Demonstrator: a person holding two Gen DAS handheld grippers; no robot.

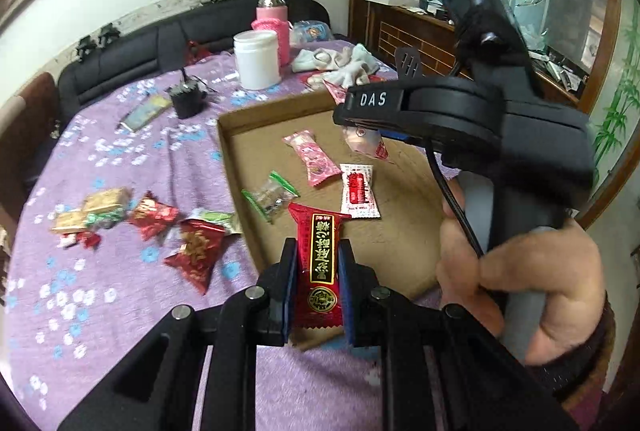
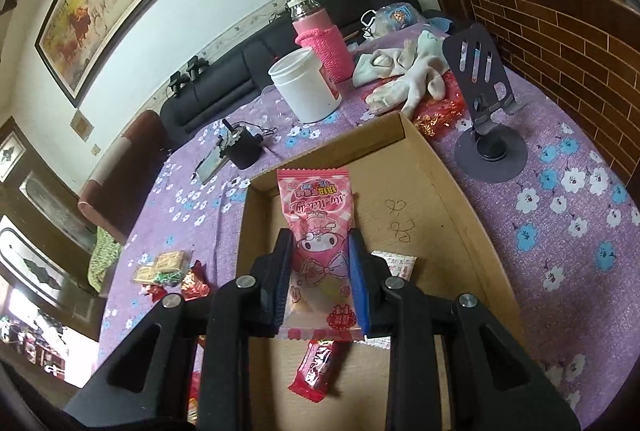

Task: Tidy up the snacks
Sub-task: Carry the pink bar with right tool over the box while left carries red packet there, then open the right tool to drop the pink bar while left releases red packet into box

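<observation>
Purple flowered cloth [image 1: 120, 159] covers the table, with a shallow cardboard tray [image 1: 236, 135] set on it and a dark sofa behind.

From the left wrist, the left gripper [image 1: 318, 267] pinches a red bar [image 1: 320, 263] between its blue pads, held lengthwise over the tray's near edge. Inside the tray lie a pink packet [image 1: 312, 159], a white-and-red sachet [image 1: 358, 191] and a clear green-edged candy [image 1: 270, 197]. On the cloth to the left, loose sweets [image 1: 152, 227] in red, gold and green wrappers are not yet sorted. The right gripper [image 1: 360, 127] shows side-on above the tray with a pale pink wrapper in its tips, and a hand [image 1: 520, 271] grips its handle.

From the right wrist, the right gripper [image 2: 320, 279] is closed on a pink cartoon pouch [image 2: 320, 239], held over the tray floor [image 2: 420, 199]. Below it lie another red bar [image 2: 316, 371] and a white sachet [image 2: 396, 263]. A white jar [image 2: 306, 87], a pink-sleeved bottle [image 2: 320, 35], white gloves [image 2: 400, 75] and a phone stand [image 2: 484, 103] sit beyond the tray.

The step in hand looks like carrying both snacks into the tray. Next, each would need lowering to a bare patch of cardboard and letting go, then a return to the loose pile on the cloth.
</observation>
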